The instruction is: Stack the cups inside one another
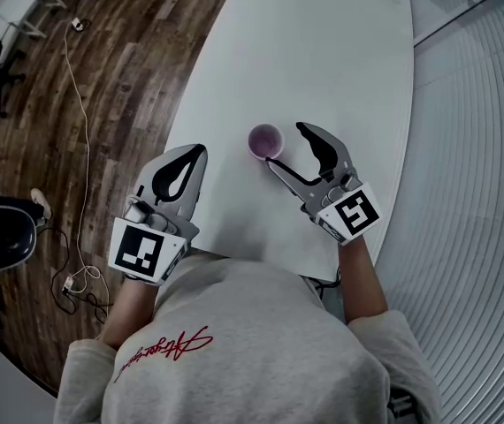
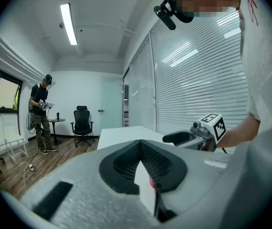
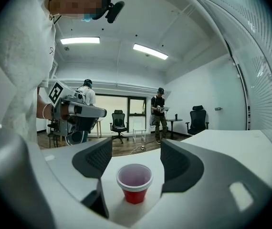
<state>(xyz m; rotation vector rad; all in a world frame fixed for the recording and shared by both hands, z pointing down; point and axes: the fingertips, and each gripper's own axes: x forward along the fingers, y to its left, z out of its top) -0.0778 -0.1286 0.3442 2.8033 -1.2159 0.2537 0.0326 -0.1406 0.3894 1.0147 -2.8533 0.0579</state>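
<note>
Red cups (image 3: 134,179), nested, untouched between wide jaws of right hand-held gripper (image 1: 285,145), left hand-held gripper (image 1: 196,153) closed, empty

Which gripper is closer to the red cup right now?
Right. The right gripper has its open jaws either side of the cup; the left gripper sits shut, apart, at its left.

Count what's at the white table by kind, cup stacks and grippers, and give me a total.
Red cup stack: 1 (nested cups; how many cannot be told)
Grippers: 2 (left gripper, right gripper)
Total: 3
</note>
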